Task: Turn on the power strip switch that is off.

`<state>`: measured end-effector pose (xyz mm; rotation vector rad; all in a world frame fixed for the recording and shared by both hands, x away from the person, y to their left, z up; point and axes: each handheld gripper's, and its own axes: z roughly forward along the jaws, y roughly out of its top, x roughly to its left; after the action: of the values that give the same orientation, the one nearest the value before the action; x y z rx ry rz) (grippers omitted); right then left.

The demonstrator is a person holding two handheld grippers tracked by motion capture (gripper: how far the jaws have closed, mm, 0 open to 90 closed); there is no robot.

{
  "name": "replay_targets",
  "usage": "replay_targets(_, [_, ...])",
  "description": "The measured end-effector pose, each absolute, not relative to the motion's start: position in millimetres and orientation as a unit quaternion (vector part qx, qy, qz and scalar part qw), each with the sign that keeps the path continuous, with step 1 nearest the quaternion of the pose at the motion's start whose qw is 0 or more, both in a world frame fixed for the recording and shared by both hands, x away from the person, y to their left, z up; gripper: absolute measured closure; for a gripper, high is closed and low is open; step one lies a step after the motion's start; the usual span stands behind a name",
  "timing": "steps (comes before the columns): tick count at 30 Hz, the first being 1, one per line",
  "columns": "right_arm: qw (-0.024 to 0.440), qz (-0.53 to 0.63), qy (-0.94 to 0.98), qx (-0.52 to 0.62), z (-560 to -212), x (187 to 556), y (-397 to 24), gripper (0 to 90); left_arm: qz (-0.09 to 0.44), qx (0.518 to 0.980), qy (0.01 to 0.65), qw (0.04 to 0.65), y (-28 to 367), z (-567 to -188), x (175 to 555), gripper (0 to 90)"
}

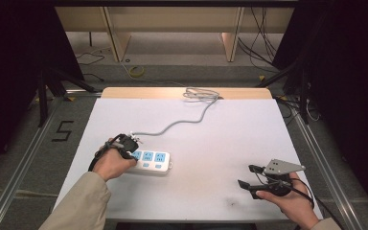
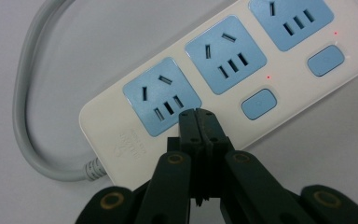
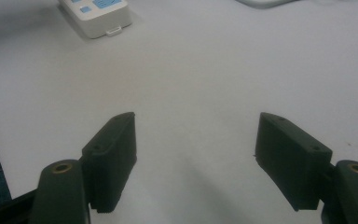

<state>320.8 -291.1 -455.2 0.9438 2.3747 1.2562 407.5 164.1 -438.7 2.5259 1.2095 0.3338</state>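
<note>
- L hand-held gripper (image 2: 199,122): jaws pressed together, nothing between them. Tips sit at the near edge of the first blue socket (image 2: 162,96) on the white power strip (image 2: 223,79), cable end; cannot tell if tips touch the face.
- Power strip lies flat on the desk (image 1: 211,129), left of centre, three sockets in a row, each w/ a blue rocker switch below; small red dots glow by the 2nd switch (image 2: 259,102) and 3rd switch (image 2: 326,60). First socket's switch hidden under the jaws.
- Judgement: step in hand = pressing the first switch w/ closed tips. To do it well: keep jaws together so they act as one blunt point, come straight down on the switch middle, not the socket slots; light push, since the strip is loose and may skid or tip at its end.
- Grey cable (image 1: 172,125) leaves the strip's left end, curls away to the far desk edge, bundle hanging there. Keep the L wrist off it; a tug would swing the strip.
- Open room: wide bare desk betw. strip and R side; near edge close to both forearms.
- R hand-held gripper (image 1: 252,178): jaws wide apart, empty, low over the desk near the right-front corner, well apart from the strip. Could steady the strip's free end if it slides; clear path across.
</note>
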Motion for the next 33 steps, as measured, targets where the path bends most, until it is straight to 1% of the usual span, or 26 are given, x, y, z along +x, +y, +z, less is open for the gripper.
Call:
replay_targets(16, [0.146, 0.437, 0.825, 0.327, -455.1, 320.9, -291.3, 29.6, 0.123, 0.884, 0.418, 0.167, 164.4, -439.1, 406.0, 89.8])
replay_targets(33, [0.146, 0.439, 0.824, 0.327, -455.2, 320.9, -290.9, 29.5, 0.116, 0.884, 0.418, 0.174, 166.3, -438.2, 406.7, 89.7])
